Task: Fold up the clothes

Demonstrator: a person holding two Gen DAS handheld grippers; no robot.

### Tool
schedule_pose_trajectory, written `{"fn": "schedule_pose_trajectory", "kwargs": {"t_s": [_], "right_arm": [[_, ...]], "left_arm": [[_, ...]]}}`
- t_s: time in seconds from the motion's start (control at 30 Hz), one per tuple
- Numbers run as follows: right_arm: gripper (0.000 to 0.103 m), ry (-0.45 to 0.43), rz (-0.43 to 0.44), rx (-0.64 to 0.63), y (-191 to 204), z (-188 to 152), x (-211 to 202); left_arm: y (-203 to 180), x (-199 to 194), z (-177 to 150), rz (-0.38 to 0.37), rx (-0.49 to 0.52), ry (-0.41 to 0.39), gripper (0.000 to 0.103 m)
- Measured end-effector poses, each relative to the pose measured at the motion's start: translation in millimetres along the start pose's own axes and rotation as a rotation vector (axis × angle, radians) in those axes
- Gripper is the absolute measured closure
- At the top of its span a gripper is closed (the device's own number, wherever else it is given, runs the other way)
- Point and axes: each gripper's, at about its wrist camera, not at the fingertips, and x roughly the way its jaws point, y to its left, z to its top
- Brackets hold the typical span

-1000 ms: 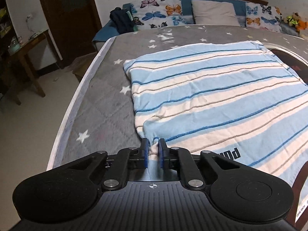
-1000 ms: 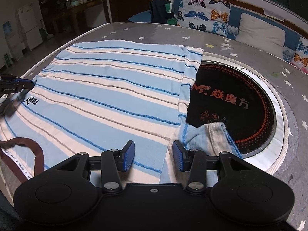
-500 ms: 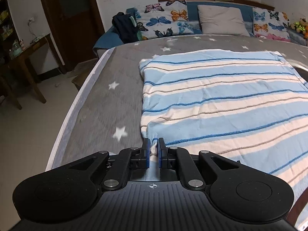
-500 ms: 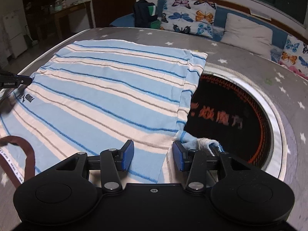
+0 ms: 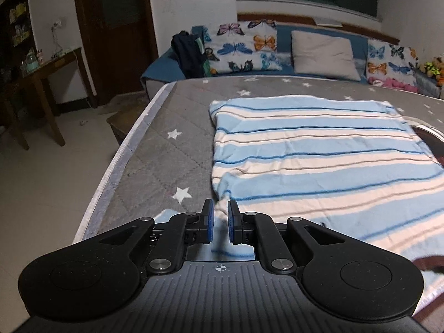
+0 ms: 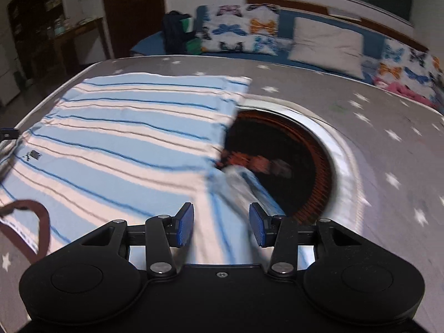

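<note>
A blue and white striped shirt (image 5: 319, 161) lies spread on the grey star-patterned table cover (image 5: 166, 161). My left gripper (image 5: 218, 223) sits at the shirt's near left edge, jaws slightly apart with a fold of the fabric between the blue pads. In the right wrist view the same shirt (image 6: 125, 144) fills the left half. My right gripper (image 6: 221, 227) is open over the shirt's near right sleeve (image 6: 244, 188), which lies between the jaws without being gripped. The shirt's brown collar (image 6: 33, 222) shows at the lower left. The left gripper's tip (image 6: 7, 134) shows at the left edge.
A round black and orange heater plate with a silver rim (image 6: 291, 166) is set into the table beside the shirt. A sofa with butterfly cushions (image 5: 244, 47) and a grey pillow (image 5: 324, 55) stands behind. A dark bag (image 5: 188, 52) and a wooden side table (image 5: 41, 83) stand at the left.
The left jaws have parted slightly around the fabric edge and the left gripper has risen and tilted up. The right gripper has moved forward over the sleeve, still open; its view is blurred.
</note>
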Motion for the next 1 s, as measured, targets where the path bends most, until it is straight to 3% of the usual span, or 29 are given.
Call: {"fn": "schedule_pose_trajectory", "kwargs": {"t_s": [0.33,0.43,0.57,0.7,0.83,1.0], "right_arm": [[0.056,0.002,-0.035,0.164,-42,-38,-17],[0.056,-0.006,-0.029,0.181,-43,-40,-15],[0.056,-0.024,-0.035,0.18,-39,-43,-14],[0.086,-0.025,-0.021,0.19,-39,-43,-15],[0.089,-0.063,0.003,0.186,-35,-36,-24],[0.089,-0.136,0.116,0.167,-13,-14,-42]], "left_arm": [[-23,-48,-36,-0.029,0.009,-0.016,0.078],[-22,-56,-42,-0.025,-0.007,-0.022,0.071],[-20,-60,-48,-0.02,-0.025,-0.017,0.07],[-18,-60,-52,-0.013,-0.033,-0.009,0.07],[-15,-59,-57,-0.009,-0.054,-0.001,0.07],[-6,-62,-63,0.01,-0.097,0.006,0.068]]}}
